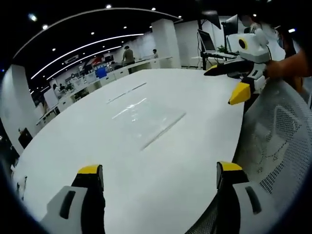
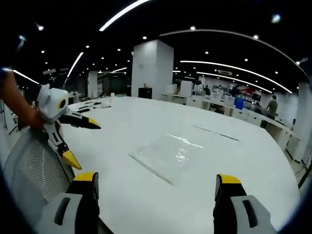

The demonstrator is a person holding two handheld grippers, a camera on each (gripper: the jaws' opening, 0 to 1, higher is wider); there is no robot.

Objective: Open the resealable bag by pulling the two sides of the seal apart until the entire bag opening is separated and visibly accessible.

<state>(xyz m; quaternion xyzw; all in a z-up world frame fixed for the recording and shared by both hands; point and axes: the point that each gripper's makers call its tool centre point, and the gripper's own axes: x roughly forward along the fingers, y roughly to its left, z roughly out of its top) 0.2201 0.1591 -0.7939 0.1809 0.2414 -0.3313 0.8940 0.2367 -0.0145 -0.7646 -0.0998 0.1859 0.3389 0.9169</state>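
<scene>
A clear resealable bag (image 1: pixel 148 119) lies flat on the white table (image 1: pixel 97 146), its seal strip on the side nearest me. The left gripper (image 1: pixel 161 175) hovers open over the near table edge, short of the bag, nothing between its yellow-tipped fingers (image 1: pixel 90 170). The right gripper (image 1: pixel 234 80) enters that view from the right, held by a hand, open above the table edge. In the right gripper view the bag (image 2: pixel 168 156) sits ahead of the open right gripper (image 2: pixel 156 185), and the left gripper (image 2: pixel 78 141) shows at the left, open.
A white mesh chair back (image 1: pixel 278 141) stands at the table edge beside the grippers, also chair back (image 2: pixel 34 165). A thin strip (image 2: pixel 217 131) lies farther out on the table. Desks, monitors and people stand in the background, with a white pillar (image 2: pixel 152 68).
</scene>
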